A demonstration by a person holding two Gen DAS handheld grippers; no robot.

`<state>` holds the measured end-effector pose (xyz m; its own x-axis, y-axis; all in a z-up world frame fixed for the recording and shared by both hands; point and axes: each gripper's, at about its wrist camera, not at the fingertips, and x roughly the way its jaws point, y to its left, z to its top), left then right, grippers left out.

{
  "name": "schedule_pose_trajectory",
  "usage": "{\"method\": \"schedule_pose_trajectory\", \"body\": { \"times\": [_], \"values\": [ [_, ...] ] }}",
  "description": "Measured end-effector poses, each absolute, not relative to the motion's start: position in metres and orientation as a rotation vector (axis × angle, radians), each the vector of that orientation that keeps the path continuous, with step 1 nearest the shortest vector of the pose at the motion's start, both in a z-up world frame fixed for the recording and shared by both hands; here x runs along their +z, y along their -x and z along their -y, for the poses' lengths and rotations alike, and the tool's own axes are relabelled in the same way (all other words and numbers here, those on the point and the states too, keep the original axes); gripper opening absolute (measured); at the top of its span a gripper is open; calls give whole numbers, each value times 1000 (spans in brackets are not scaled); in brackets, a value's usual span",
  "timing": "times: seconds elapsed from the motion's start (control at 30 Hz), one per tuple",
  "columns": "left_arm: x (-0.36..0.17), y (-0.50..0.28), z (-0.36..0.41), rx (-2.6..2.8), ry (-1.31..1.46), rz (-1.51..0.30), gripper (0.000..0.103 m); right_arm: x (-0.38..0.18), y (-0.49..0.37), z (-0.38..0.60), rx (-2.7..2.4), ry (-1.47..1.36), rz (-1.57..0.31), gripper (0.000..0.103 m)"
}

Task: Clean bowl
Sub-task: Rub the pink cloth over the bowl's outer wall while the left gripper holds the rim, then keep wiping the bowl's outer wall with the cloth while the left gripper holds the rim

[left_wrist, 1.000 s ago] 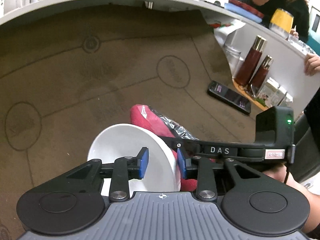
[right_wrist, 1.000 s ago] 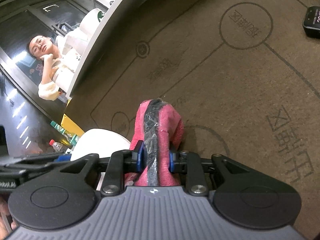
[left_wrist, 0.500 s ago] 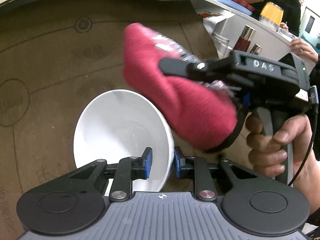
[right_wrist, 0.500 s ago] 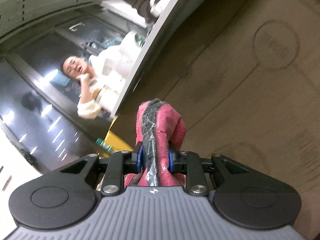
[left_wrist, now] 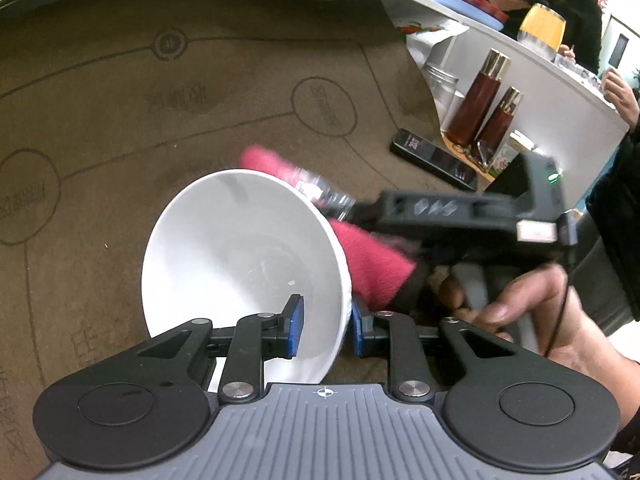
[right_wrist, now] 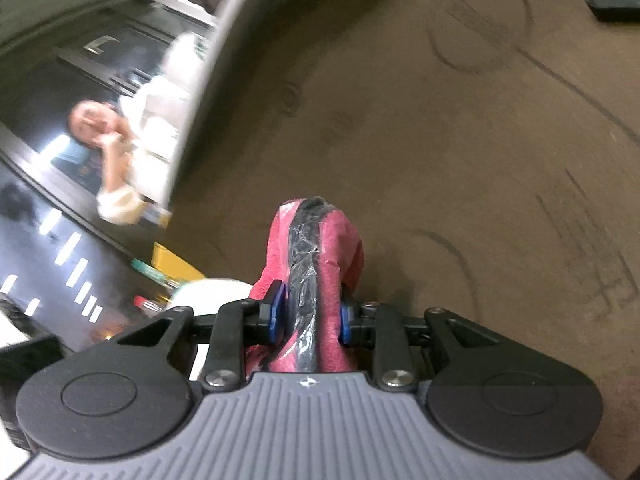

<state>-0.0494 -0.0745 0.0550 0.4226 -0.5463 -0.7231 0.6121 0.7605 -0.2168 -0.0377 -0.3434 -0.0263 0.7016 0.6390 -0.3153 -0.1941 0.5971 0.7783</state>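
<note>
Left claw pinching the near rim of the white bowl, tipped up on the brown mat toward the near edge of the desk; right claw squeezed on the pink cloth with crinkly plastic wrap. Could slip or twist out of that thin rim hold if pushed too hard by the cloth, now outside the far right wall. Left view only: bowl inside, phone, brown bottles; right view only: the tight squeeze on the cloth.
</note>
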Motion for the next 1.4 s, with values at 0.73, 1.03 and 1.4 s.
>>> {"method": "schedule_pose_trajectory", "body": {
  "times": [0.73, 1.03, 1.4],
  "values": [
    [58, 64, 91, -674, -140, -830, 10, -14, 55, 348, 544, -714, -612, 26],
    [49, 73, 79, -728, -200, -794, 14, 35, 68, 336, 675, -751, -499, 25],
    [47, 62, 73, -738, -185, -794, 15, -23, 46, 336, 529, -769, -627, 26]
  ]
}}
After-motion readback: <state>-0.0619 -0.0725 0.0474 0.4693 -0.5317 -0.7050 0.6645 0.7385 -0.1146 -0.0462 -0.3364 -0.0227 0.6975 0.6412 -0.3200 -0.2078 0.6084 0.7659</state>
